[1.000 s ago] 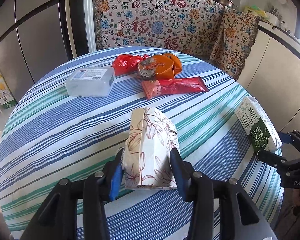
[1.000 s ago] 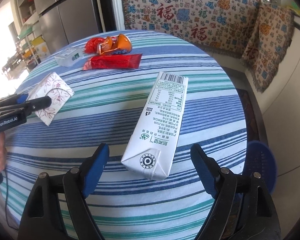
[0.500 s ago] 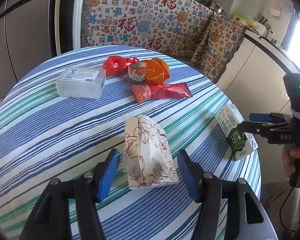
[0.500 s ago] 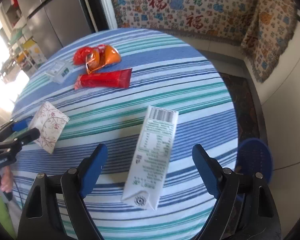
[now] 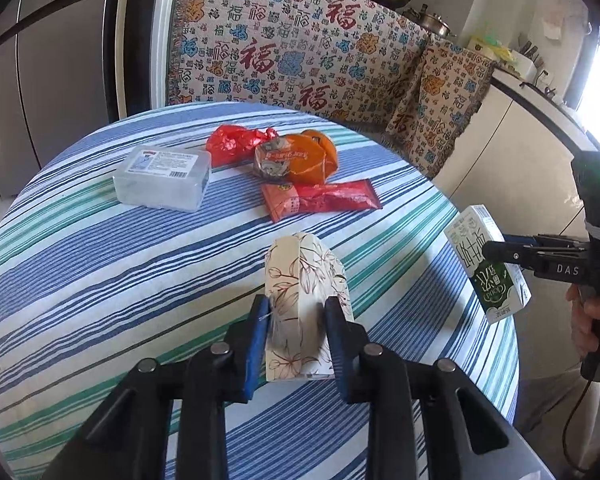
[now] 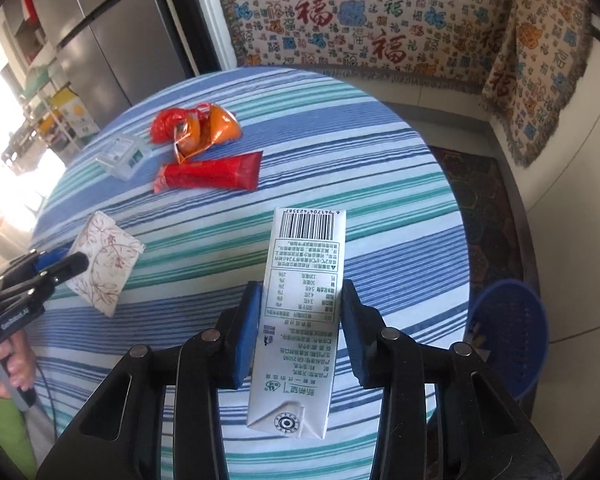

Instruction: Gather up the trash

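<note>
My left gripper is shut on a floral paper box and holds it above the striped round table. My right gripper is shut on a white milk carton, lifted off the table; the carton also shows in the left wrist view. The floral box shows in the right wrist view. On the far side of the table lie a red wrapper, an orange snack bag, a crumpled red bag and a clear plastic box.
A blue mesh bin stands on the floor to the right of the table. A patterned cloth covers the bench behind. A grey refrigerator stands at the left.
Both grippers closed: the left on the floral box, the right on the milk carton. Both items are now lifted off the table.
</note>
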A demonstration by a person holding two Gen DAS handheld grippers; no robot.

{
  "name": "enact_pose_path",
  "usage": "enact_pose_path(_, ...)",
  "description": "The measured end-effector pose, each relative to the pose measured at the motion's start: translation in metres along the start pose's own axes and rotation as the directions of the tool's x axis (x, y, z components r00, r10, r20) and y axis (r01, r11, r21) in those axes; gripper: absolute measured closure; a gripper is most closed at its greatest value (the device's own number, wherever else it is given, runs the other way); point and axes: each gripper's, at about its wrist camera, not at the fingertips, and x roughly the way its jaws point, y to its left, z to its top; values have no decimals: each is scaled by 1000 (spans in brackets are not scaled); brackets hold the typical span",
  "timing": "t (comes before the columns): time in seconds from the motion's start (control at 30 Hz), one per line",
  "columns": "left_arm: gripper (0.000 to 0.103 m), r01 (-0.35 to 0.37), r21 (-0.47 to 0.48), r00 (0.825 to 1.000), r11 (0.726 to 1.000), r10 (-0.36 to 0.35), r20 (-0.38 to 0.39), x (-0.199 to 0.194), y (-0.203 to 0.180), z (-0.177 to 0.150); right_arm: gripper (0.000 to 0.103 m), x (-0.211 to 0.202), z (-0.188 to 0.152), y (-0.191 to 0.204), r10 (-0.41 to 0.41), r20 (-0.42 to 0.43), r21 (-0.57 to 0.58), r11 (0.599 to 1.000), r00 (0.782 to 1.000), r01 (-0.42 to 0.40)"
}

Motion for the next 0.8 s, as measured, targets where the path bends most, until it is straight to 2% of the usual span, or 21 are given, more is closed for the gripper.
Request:
enact_pose_path(0.17,75,33,24,999,999,-33,5,0,-32,7,64,-24,-6,-23,16,52,34,999,999,-18)
enact_pose_path(0.33,75,91,84,996,992,-91,-2,7,-91,26,64,-61,-11,-68,-31,102,78,997,994,23)
enact_pose_path(0.57,75,187,214,982,959,-186,-26,29,-206,57,64,-110,-29,-165,-137,149,206,973,979,105)
enact_pose_path(0.8,75,273,291,962,917,-258,-88,85,-320,77,64,-124,-53,-257,-206,143,316,936,968,153)
